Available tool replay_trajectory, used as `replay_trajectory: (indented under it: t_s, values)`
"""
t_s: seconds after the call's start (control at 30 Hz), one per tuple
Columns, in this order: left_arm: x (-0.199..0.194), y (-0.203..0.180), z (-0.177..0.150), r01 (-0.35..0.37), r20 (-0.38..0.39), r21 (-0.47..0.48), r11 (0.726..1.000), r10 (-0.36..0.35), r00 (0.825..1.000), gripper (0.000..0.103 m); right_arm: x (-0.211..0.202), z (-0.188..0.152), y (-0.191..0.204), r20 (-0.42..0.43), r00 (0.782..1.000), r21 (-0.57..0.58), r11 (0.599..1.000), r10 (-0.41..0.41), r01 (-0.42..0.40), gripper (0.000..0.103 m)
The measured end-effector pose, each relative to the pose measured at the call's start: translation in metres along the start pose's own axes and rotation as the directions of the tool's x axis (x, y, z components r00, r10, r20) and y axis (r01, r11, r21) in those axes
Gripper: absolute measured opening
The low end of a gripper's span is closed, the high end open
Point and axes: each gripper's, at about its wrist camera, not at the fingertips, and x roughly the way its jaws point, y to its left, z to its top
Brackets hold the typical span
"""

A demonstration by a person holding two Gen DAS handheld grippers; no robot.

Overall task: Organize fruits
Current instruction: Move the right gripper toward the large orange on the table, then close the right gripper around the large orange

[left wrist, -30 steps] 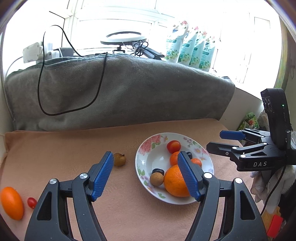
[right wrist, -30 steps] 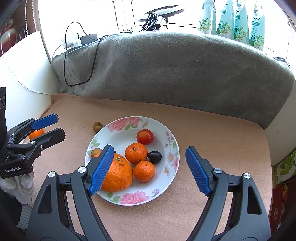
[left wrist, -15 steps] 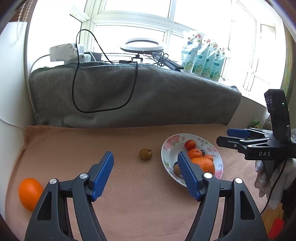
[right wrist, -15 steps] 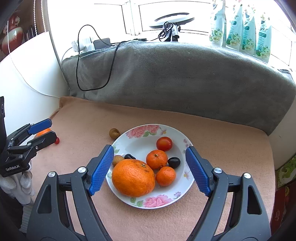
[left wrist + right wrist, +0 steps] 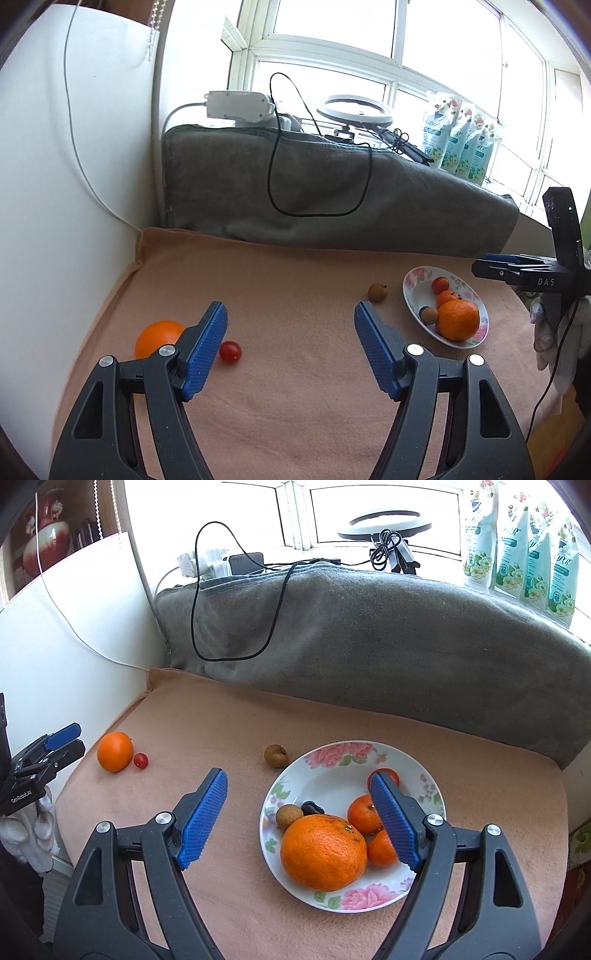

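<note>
Fruits on plate (image 5: 424,882), orange (image 5: 157,336) w/ tomato (image 5: 230,351) apart, both tools spread, empty

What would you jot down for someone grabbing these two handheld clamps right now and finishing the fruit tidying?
Left gripper: open, empty, aimed near the loose orange and cherry tomato at the cloth's left end.
Right gripper: open, empty, hovering at the floral plate.
Done: the plate already holds a big orange, two small mandarins, a tomato, a brown fruit and something dark.
Left: three pieces on the cloth, namely the orange, the cherry tomato and a brown fruit just beside the plate's rim. Probably they go on the plate next.
</note>
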Motion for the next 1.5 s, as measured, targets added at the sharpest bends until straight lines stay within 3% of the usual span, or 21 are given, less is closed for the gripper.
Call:
replay_trajectory:
  t_s: [0.37, 0.77, 1.13, 1.33, 1.5]
  values:
    - [-0.019, 0.062, -0.031, -0.085, -0.034, -0.103, 0.991, 0.082, 0.996, 0.071, 0.028, 0.011, 0.048, -0.034, 0.989, -0.010, 0.989, 0.145, -0.146, 0.082]
    - [-0.002, 0.097, -0.055, -0.098, -0.090, -0.182, 0.978, 0.083, 0.992, 0.071, 0.080, 0.017, 0.141, -0.139, 0.948, -0.082, 0.951, 0.286, -0.298, 0.082]
    - [0.021, 0.114, -0.062, -0.081, -0.129, -0.227, 0.970, 0.053, 0.990, 0.071, 0.135, 0.023, 0.205, -0.248, 0.878, -0.034, 0.902, 0.410, -0.431, 0.082]
    - [0.032, 0.119, -0.061, -0.065, -0.141, -0.250, 0.966, 0.030, 0.989, 0.071, 0.165, 0.025, 0.220, -0.292, 0.831, 0.047, 0.875, 0.474, -0.482, 0.082]
    - [0.038, 0.121, -0.059, -0.051, -0.148, -0.263, 0.963, 0.012, 0.989, 0.071, 0.184, 0.026, 0.230, -0.319, 0.807, 0.079, 0.862, 0.497, -0.500, 0.082]
